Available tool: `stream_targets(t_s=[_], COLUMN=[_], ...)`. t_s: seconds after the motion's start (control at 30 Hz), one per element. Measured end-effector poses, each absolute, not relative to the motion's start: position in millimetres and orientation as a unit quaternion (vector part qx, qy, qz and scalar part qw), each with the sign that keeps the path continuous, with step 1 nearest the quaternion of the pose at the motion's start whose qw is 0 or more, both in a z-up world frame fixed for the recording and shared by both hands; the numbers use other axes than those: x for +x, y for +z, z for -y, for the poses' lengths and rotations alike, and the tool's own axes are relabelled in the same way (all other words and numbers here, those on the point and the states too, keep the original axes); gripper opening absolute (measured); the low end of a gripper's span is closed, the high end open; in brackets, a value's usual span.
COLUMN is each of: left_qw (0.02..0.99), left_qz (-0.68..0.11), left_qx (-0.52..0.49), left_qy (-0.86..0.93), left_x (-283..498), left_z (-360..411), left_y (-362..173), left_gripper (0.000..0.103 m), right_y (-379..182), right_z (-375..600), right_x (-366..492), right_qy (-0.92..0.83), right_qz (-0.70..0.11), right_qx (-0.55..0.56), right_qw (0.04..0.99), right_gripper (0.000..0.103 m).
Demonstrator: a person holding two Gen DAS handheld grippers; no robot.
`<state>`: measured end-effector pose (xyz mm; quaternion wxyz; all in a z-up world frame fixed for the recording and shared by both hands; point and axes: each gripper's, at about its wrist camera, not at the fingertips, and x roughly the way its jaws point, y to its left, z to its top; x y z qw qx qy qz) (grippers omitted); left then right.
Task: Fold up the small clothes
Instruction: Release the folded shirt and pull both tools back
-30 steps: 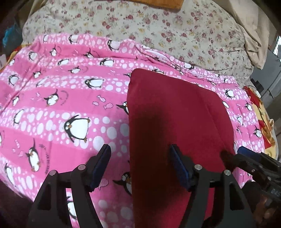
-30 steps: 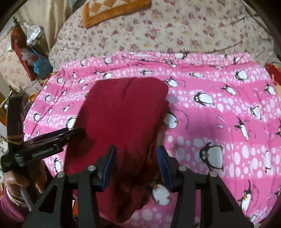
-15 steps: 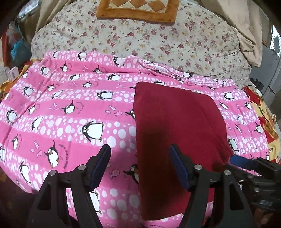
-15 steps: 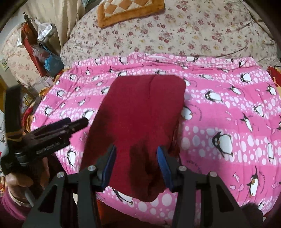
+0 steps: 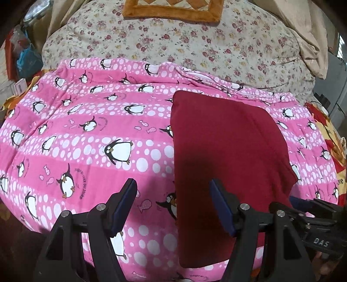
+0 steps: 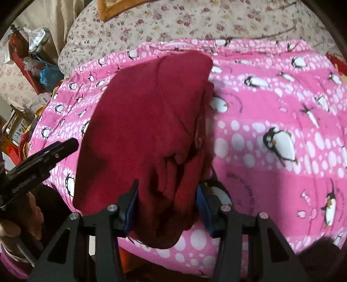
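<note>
A dark red folded garment (image 5: 225, 151) lies on the pink penguin blanket (image 5: 86, 134). In the right wrist view the garment (image 6: 147, 121) is bunched at its near edge, and that bunched edge sits between the two pads of my right gripper (image 6: 167, 204), whose jaws stand partly apart around the cloth. My left gripper (image 5: 173, 206) is open and empty, just above the blanket at the garment's left edge. It also shows in the right wrist view (image 6: 43, 160), left of the garment.
A floral quilt (image 5: 195, 43) with an orange-bordered cushion (image 5: 173, 10) is piled behind the blanket. Cluttered shelves and bags (image 6: 32, 65) stand at the far left. A red and yellow cloth (image 5: 329, 141) lies at the right edge.
Both grippers have pulled back toward the near edge of the bed. The garment's near edge is now bunched and raised between the right gripper's pads.
</note>
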<state>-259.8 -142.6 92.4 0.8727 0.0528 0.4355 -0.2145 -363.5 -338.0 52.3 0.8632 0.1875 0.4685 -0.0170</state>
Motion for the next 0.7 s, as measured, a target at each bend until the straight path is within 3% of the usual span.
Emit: stream_targets(t_s=[0.33, 0.7], left_qw=[0.883, 0.891], left_qz=[-0.414, -0.402], left_qx=[0.056, 0.049], left_qy=[-0.213, -0.207], left_x=[-266, -264], left_z=[147, 145], left_y=[104, 108], left_gripper=[0.05, 0.05], right_y=[92, 100], right_z=[330, 329], right_x=[-370, -365], right_qy=[-0.059, -0.063], right_qz=[-0.426, -0.414], right_qx=[0.165, 0.168], right_qw=[0.888, 0.892], right_gripper=[0.072, 0.076])
